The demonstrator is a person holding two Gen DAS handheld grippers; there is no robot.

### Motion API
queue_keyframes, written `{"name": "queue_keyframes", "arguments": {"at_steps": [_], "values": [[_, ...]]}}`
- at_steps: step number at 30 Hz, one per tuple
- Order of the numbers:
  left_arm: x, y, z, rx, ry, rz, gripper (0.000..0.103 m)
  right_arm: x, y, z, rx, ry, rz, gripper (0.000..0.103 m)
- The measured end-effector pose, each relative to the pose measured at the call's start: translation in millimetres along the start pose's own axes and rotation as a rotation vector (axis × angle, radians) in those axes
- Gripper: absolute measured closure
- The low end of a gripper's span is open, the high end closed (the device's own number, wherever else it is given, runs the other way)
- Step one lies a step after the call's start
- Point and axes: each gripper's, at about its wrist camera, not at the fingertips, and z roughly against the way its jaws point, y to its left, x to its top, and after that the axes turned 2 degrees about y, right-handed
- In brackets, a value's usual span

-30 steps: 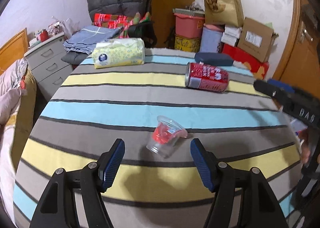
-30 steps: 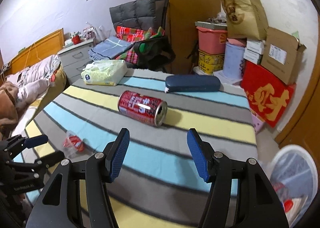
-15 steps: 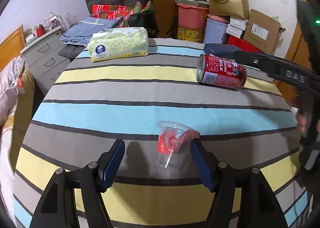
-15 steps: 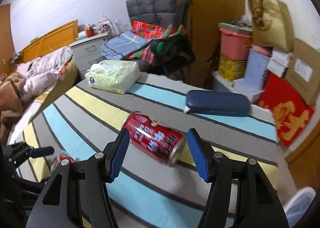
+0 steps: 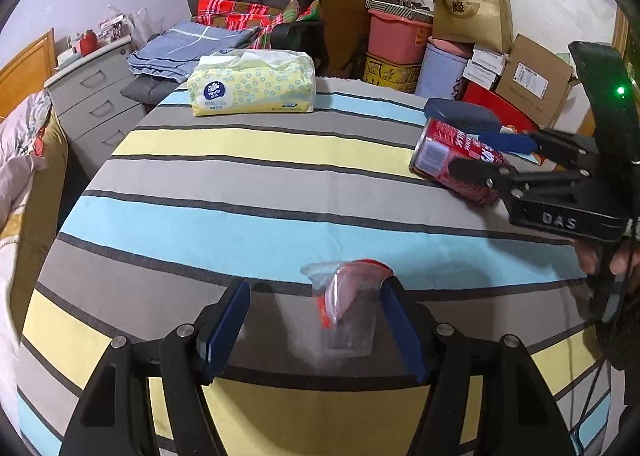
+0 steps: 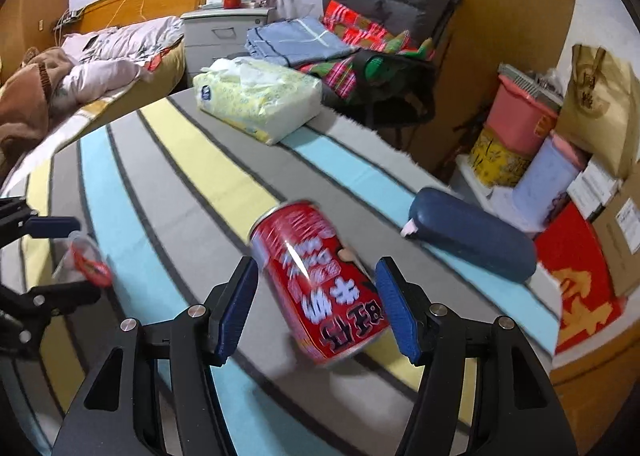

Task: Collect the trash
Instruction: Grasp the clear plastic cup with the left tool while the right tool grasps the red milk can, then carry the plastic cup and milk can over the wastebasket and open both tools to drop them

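Red can (image 6: pixel 320 280) lies sideways between the right gripper (image 6: pixel 316 308) pads, unclamped; left gripper (image 5: pixel 314 330) likewise straddles the tipped plastic cup (image 5: pixel 348 308), ready to close.

Both wrist cameras look steeply down, close over the striped table (image 5: pixel 248 216); each shows the tissue pack (image 5: pixel 252 86) and can (image 6: pixel 320 280).

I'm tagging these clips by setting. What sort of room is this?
Most likely a bedroom that doubles as storage: a bed with rumpled bedding, a drawer unit beside it, and stacked boxes and tubs against the wall behind a striped table.
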Motion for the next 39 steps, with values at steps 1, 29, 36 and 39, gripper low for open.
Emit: {"name": "queue_keyframes", "arguments": {"at_steps": [1,29,36,39], "values": [[0.3,0.4,0.5,-0.002,-0.003,0.003,0.035,-0.2,-1.6,0.0,0.024,0.025,-0.025,0.040],[0.3,-9.7,0.4,-0.048,0.004,0.005,0.063,-23.5,-5.3,-2.5,0.025,0.041,-0.367,0.049],[-1.9,-28.6,20.5,-0.059,-0.036,-0.018,0.063,-36.3,-5.1,16.9,0.032,0.003,-0.396,0.049],[-3.1,-37.9,30.5,-0.067,-0.056,-0.031,0.063,-42.3,-8.3,30.1,0.027,-0.022,-0.425,0.049]]}}
